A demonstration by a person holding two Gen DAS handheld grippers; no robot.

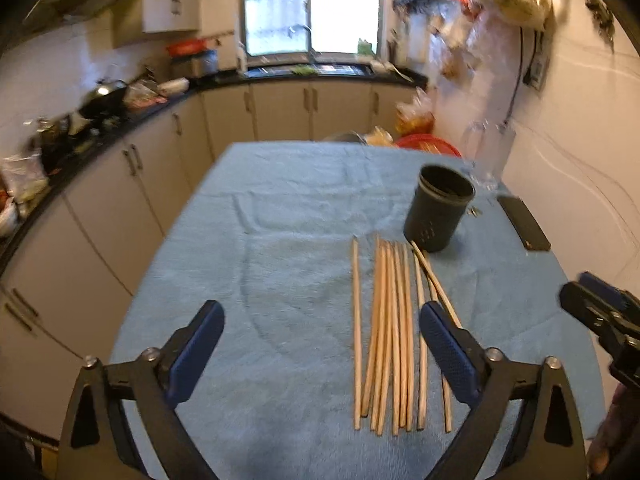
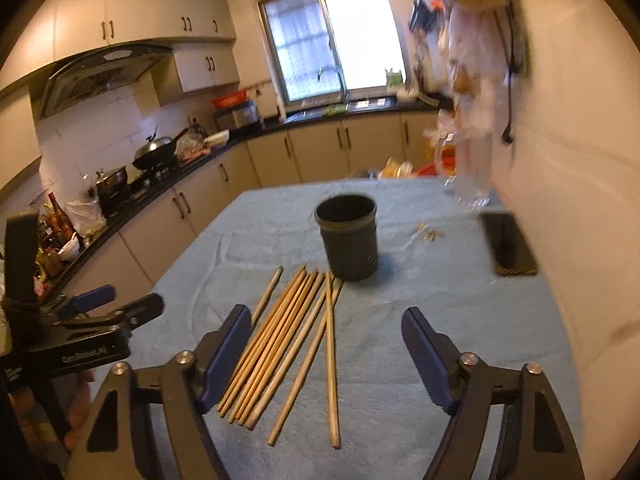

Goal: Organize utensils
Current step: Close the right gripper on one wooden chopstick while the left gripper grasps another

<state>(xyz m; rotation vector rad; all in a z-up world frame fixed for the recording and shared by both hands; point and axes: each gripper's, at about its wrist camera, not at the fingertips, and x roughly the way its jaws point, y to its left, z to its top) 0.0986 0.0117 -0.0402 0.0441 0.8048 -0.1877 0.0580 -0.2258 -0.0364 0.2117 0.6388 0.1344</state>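
Both grippers open over the chopsticks; no sorting done yet.
The left gripper (image 1: 322, 348) and right gripper (image 2: 326, 354) stood wide apart and held nothing. Every wooden chopstick (image 1: 384, 336) lay loose, roughly side by side, on the blue cloth (image 1: 280, 208); just beyond them the dark holder (image 1: 438, 208) stood upright and looked empty. All transfer apparently remained.

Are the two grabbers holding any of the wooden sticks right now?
No. The left gripper and right gripper are both open and empty; the wooden chopsticks all lie on the blue cloth beside the dark round cup.
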